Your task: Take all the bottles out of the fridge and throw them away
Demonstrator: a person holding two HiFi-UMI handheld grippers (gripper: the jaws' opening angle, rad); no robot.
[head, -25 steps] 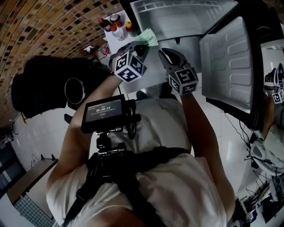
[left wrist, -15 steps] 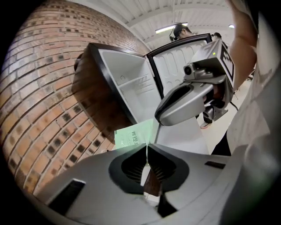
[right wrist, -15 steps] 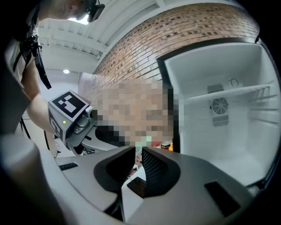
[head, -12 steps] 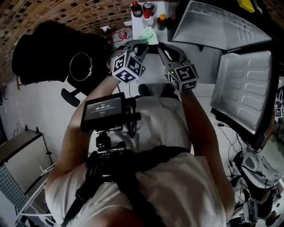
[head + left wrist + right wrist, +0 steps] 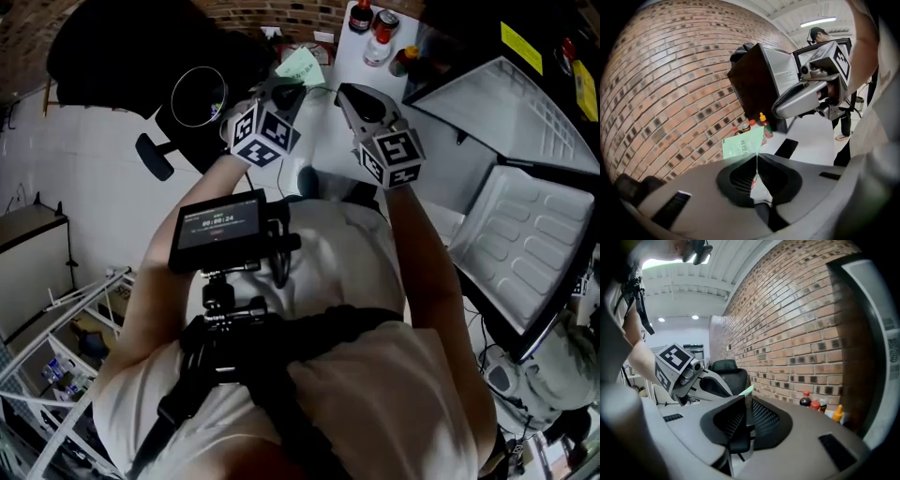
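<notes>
My left gripper (image 5: 281, 89) (image 5: 756, 161) is shut on a thin pale-green paper packet (image 5: 298, 67) (image 5: 743, 145), which sticks up past its tips. My right gripper (image 5: 352, 98) (image 5: 745, 401) hovers beside it, jaws a narrow gap apart with nothing seen between them. Several small sauce bottles (image 5: 375, 28) (image 5: 757, 126) (image 5: 815, 406) with red and yellow caps stand on a white surface by the brick wall, beyond both grippers. The fridge (image 5: 506, 94) (image 5: 759, 84) is open at the right, its white door (image 5: 525, 244) swung out.
A black office chair (image 5: 141, 56) (image 5: 724, 369) stands at the left by the brick wall, with a round rimmed object (image 5: 199, 97) next to it. A metal rack (image 5: 56, 328) is at the lower left. Another person (image 5: 818, 35) stands past the fridge.
The view has swung left: the fridge and door slid to the right, the chair came into the upper left. Both grippers moved together with it, the green packet still held in the left one.
</notes>
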